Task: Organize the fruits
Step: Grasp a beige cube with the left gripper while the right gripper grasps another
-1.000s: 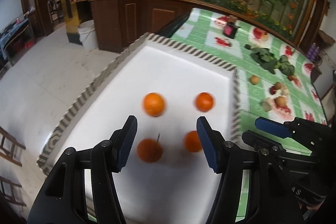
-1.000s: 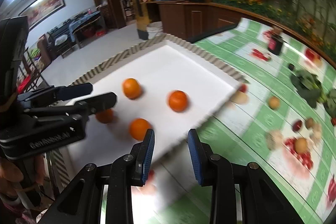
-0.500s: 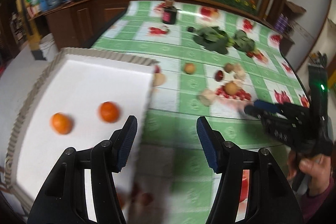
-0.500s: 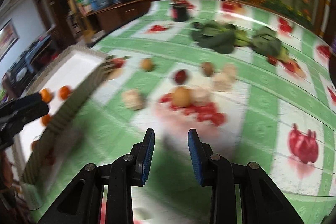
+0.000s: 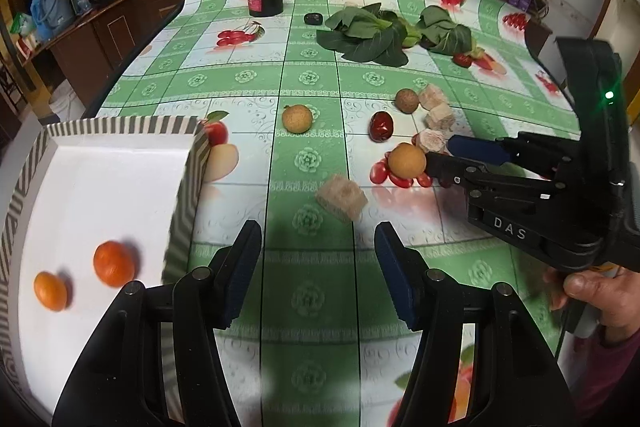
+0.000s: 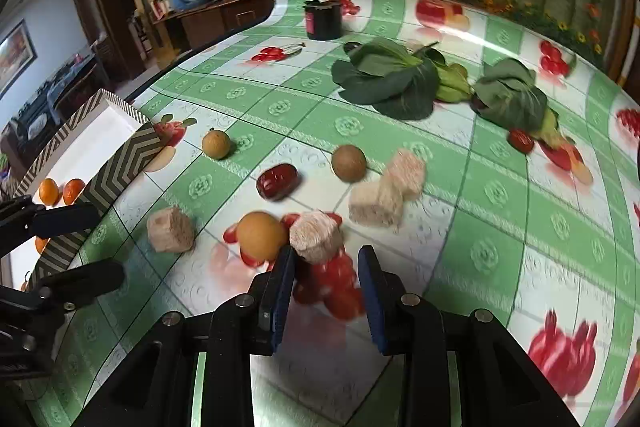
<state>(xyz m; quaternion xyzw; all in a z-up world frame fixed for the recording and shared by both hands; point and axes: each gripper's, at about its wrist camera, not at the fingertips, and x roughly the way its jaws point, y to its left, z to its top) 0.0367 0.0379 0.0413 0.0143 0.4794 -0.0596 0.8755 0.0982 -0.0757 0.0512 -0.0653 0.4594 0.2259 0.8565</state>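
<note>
A white tray with a striped rim [image 5: 192, 179] sits at the table's left edge and holds oranges [image 5: 114, 263]; it also shows in the right wrist view [image 6: 120, 163]. Loose on the green tablecloth lie a tan round fruit [image 5: 407, 159] [image 6: 262, 234], two brown round fruits [image 6: 349, 163] [image 6: 216, 144], a red date [image 6: 277, 181] and several beige cubes [image 6: 170, 229]. My right gripper [image 6: 325, 275] is open, low over the cloth, its left finger touching the tan fruit, a cube [image 6: 316, 237] just ahead. My left gripper [image 5: 318, 259] is open and empty above the cloth.
Leafy greens [image 6: 392, 79] lie at the back of the table, with a dark jar [image 6: 322, 19] behind them. A small red fruit [image 6: 520, 141] lies by the right greens. The tablecloth carries printed fruit pictures. Cabinets and floor lie beyond the left edge.
Both grippers swung right, away from the tray, toward the loose fruit. The right gripper moved down and forward to the tan fruit and the cube.
</note>
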